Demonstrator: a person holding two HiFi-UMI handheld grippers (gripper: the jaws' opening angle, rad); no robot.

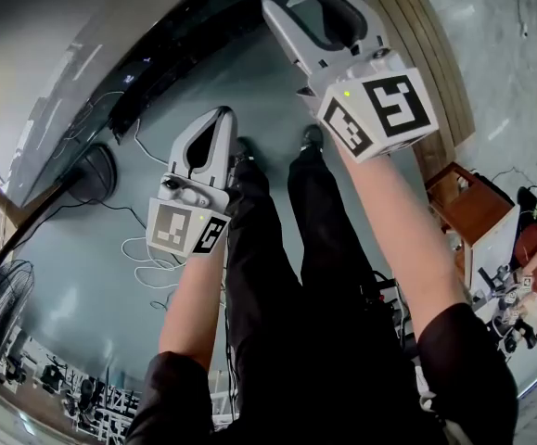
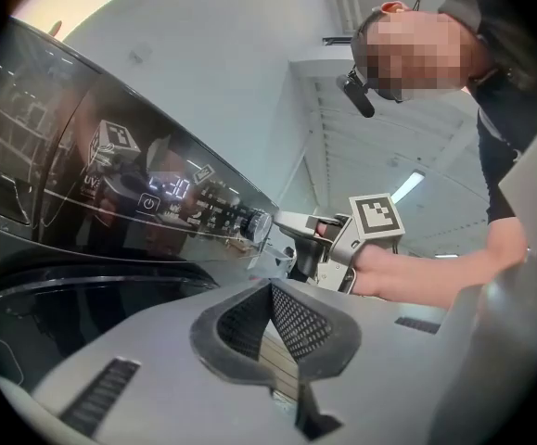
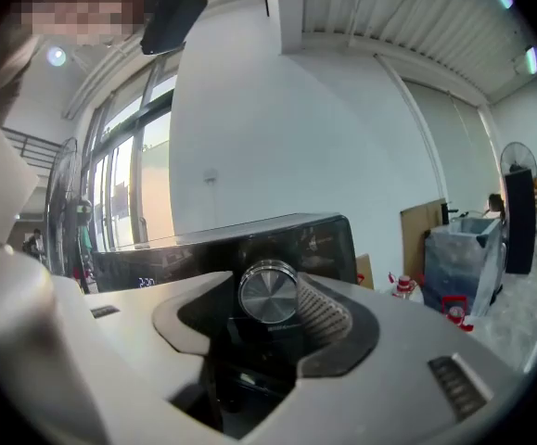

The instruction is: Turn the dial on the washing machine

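Left gripper [image 1: 214, 126] hangs nearest, low and to the left, jaws shut on nothing, well apart from the washing machine [image 1: 73, 54]. Right gripper [image 2: 288, 226] reaches to the far dark control panel [image 2: 73, 179]. The silver dial [image 3: 268, 293] sits between its pads, both closed against the rim. Dial axis runs straight out of the panel, in line with this gripper, so turning it would likely call for a right-wrist roll. Dial setting cannot be read.

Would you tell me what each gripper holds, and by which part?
The right gripper flanks the washing-machine dial at its rim; a firm grip cannot be told. The left gripper holds nothing.
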